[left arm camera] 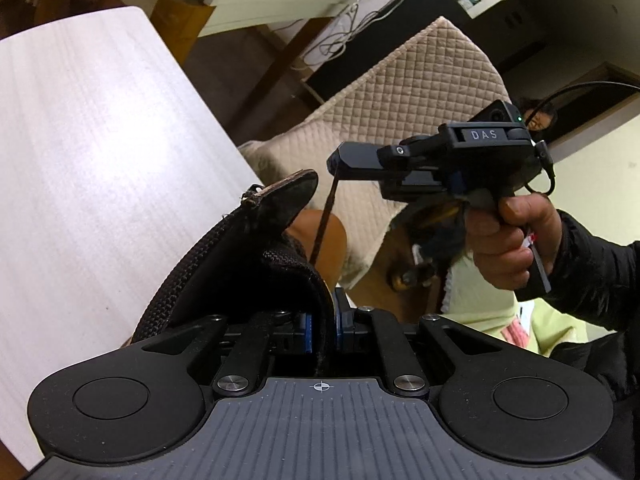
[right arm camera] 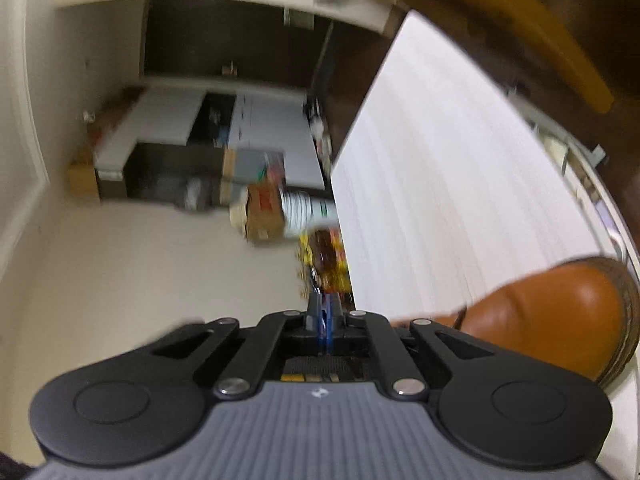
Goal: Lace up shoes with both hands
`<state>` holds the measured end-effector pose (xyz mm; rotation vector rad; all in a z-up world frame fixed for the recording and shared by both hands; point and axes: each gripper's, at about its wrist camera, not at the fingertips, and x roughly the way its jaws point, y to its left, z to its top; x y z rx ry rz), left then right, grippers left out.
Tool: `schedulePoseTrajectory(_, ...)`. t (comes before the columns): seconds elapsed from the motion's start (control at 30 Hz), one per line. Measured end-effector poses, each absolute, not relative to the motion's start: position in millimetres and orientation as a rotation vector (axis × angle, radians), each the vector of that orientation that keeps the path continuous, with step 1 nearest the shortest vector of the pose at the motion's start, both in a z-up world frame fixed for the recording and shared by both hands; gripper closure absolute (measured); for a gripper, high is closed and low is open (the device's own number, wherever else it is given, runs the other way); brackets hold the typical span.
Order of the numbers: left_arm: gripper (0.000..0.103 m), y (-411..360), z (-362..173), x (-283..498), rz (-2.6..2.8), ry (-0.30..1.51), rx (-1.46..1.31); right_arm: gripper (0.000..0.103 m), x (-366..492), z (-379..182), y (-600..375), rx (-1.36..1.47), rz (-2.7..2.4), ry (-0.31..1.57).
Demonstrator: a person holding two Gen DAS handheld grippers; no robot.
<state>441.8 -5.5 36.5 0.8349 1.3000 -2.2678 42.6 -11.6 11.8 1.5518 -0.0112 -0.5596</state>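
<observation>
Brown leather shows past the black collar of the shoe, which sits on the pale table. The left gripper is clamped on that collar, steadying the shoe. Above the shoe, the right gripper pinches the dark lace, which runs taut down into the shoe. To do this step well, the left should hold firm while the right draws the lace straight along the eyelet's line, without jerking, so that the shoe stays put.
</observation>
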Motion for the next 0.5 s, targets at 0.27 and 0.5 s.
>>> schedulePoseTrajectory(0.27,0.093,-5,37,443,-2.266,1.302,0.834,0.085,39,-11,1,1.633,-0.655,0.067)
schedulePoseTrajectory(0.5,0.093,-7,37,442,-2.267,1.301,0.841,0.084,45,-19,5,1.677,-0.636,0.016)
